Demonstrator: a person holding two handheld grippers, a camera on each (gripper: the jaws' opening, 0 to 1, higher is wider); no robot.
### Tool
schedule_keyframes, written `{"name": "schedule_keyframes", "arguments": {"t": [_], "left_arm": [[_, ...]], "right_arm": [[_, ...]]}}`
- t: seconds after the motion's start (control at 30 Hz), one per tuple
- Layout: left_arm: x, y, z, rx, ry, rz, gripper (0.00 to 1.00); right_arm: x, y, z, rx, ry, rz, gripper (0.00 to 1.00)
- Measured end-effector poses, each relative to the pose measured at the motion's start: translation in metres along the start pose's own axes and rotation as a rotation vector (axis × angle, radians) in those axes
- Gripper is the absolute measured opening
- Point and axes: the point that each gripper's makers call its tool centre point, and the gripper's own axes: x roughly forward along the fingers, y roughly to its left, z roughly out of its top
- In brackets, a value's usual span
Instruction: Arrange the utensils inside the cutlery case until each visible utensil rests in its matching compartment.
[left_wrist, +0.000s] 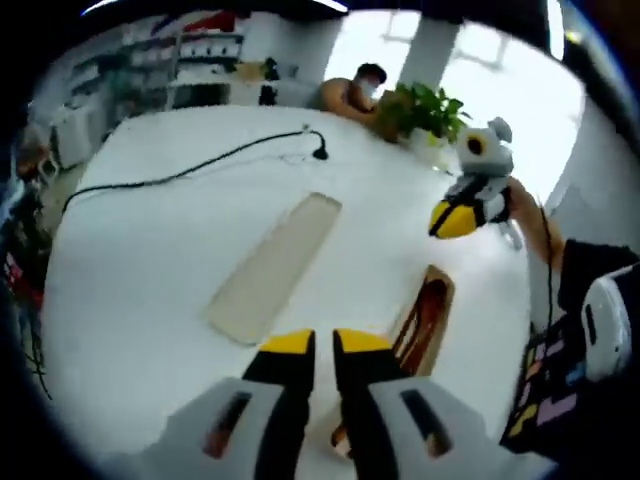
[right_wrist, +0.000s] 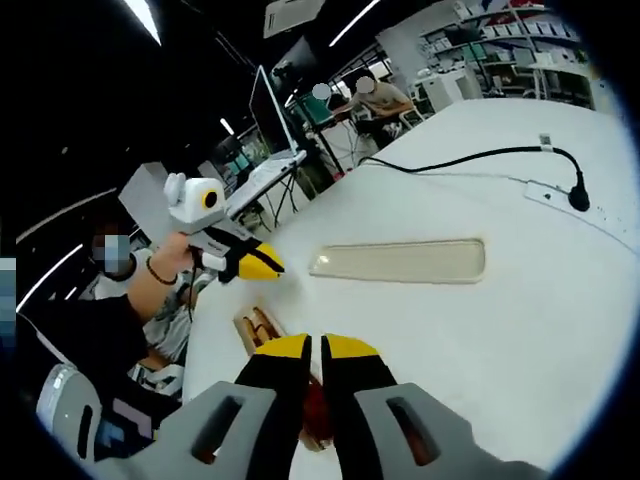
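We cannot make out the utensils in the wooden case (left_wrist: 428, 318); the left gripper (left_wrist: 324, 345) hides its near end.

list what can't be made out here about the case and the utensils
- Cutlery case, left gripper view: its near end sits behind the left gripper; contents are blurred, so utensil types and compartments are unreadable.
- Cutlery case, right gripper view: mostly covered by the right gripper; a reddish item behind the jaws is unidentifiable.
- Beige lid: too plain and blurred to tell whether it is a lid or a tray.
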Motion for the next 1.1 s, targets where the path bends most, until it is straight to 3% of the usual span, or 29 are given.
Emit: {"name": "schedule_keyframes", "arguments": {"t": [0.1,0.23,0.27,0.3,0.47,0.53,0.67,0.77,1.1], "left_arm": [[-0.003,0.014,0.009,-0.019,-0.09,0.052,0.13],[-0.008,0.032,0.015,-0.138,-0.143,0.078,0.18],[-0.009,0.035,0.016,-0.16,-0.153,0.082,0.19],[-0.009,0.038,0.016,-0.181,-0.157,0.09,0.2],[-0.006,0.039,0.007,-0.237,-0.134,0.09,0.31],[-0.003,0.037,0.005,-0.317,-0.133,0.069,0.38],[-0.001,0.043,0.004,-0.354,-0.124,0.096,0.49],[0.002,0.04,0.003,-0.421,-0.108,0.077,0.54],[0.012,0.033,-0.002,-0.466,-0.05,0.069,0.64]], "right_arm": [[-0.001,-0.015,0.001,-0.048,0.005,-0.068,0.03],[0.001,-0.029,0.0,-0.084,-0.005,-0.122,0.03],[-0.009,-0.049,0.019,-0.082,0.005,-0.122,0.04],[-0.013,-0.062,0.026,-0.088,0.006,-0.137,0.05],[-0.008,-0.085,0.024,-0.075,0.017,-0.198,0.09],[-0.006,-0.092,0.028,-0.086,0.004,-0.215,0.12],[-0.003,-0.111,0.042,-0.094,-0.017,-0.263,0.18],[-0.001,-0.117,0.045,-0.115,0.027,-0.275,0.2],[0.001,-0.15,0.064,-0.074,0.132,-0.343,0.21]]}}
